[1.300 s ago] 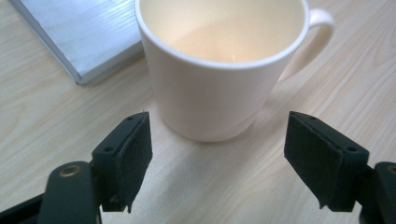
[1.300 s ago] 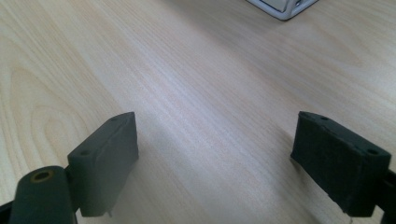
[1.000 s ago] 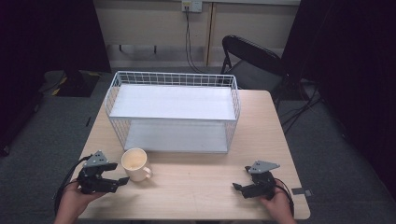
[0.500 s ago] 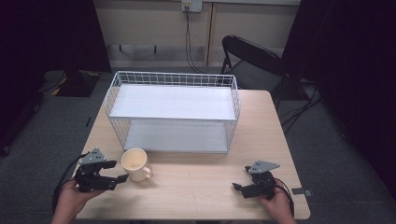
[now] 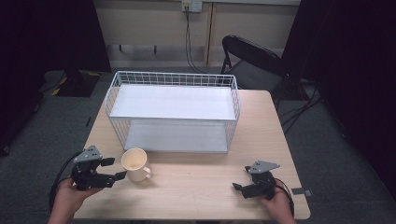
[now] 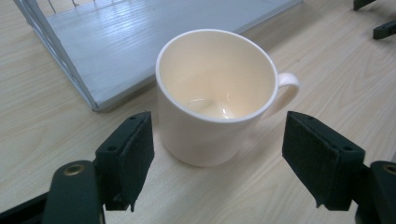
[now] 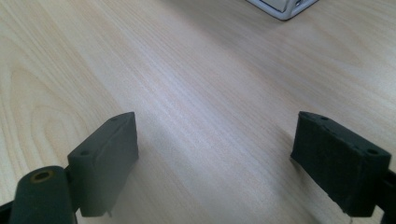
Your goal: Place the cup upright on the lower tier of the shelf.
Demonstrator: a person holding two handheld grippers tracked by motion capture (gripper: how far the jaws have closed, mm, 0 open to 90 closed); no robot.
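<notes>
High view: wooden table (image 5: 196,186) w/ white wire rack (image 5: 173,111), two solid white shelves, standing on far half. Cream mug (image 5: 135,164) upright on table just near of rack's front left corner, handle pointing right and slightly near; empty, faint sheen at bottom in left gripper view. Left gripper (image 5: 113,169) at near left, held in person's left hand (image 5: 70,196), jaws wide open, pointing right at mug; near jaw tip just beside mug wall, contact cannot be told. Left gripper view: mug (image 6: 217,95) sits between and just beyond the two black pads (image 6: 132,156), gap each side, nothing gripped; rack's lower shelf edge (image 6: 121,88) just behind mug. Right gripper (image 5: 238,180) at near right, in right hand (image 5: 276,205), well apart from mug, pointing left; jaws wide open, holding nothing. Right gripper view: bare wood grain between pads (image 7: 107,158); rack corner (image 7: 282,7) at far edge. Black folding chair (image 5: 252,60) beyond table, far right; cables hang from wall outlet (image 5: 191,5).
</notes>
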